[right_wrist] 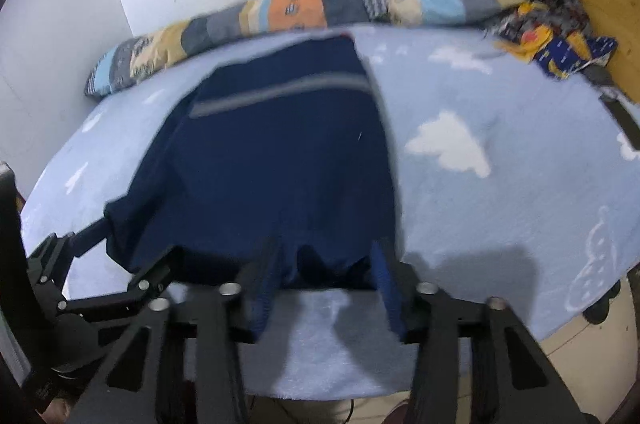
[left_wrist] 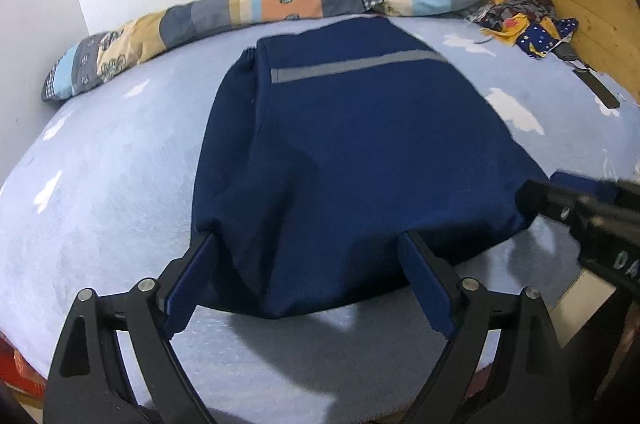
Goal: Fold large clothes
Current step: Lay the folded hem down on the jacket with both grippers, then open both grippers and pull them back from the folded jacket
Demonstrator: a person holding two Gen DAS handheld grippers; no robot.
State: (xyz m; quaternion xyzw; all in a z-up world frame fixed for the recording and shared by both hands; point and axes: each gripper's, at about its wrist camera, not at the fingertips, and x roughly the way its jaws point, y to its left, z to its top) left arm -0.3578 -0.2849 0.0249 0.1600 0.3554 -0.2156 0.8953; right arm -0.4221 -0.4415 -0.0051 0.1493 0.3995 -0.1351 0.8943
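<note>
My left gripper (left_wrist: 308, 276) has its fingers spread wide around the near hem of the navy garment (left_wrist: 352, 151), gripping nothing. On my right gripper (right_wrist: 326, 288) the fingers stand narrower, cloth between them; blur hides any pinch. The garment lies flat on the cloud-print bed (left_wrist: 100, 183). I'd want both hem corners pinched evenly before lifting. Its far edge is hard to make out

We see the right gripper (right_wrist: 326, 264) with jaws apart, the near hem of the navy garment (right_wrist: 280, 159) bunched between its fingers; contact is blurred. To its left, the left gripper (right_wrist: 136, 256) meets the same hem. Beyond: cloud-print bedsheet (right_wrist: 500, 191), patchwork quilt (right_wrist: 296, 7).
</note>
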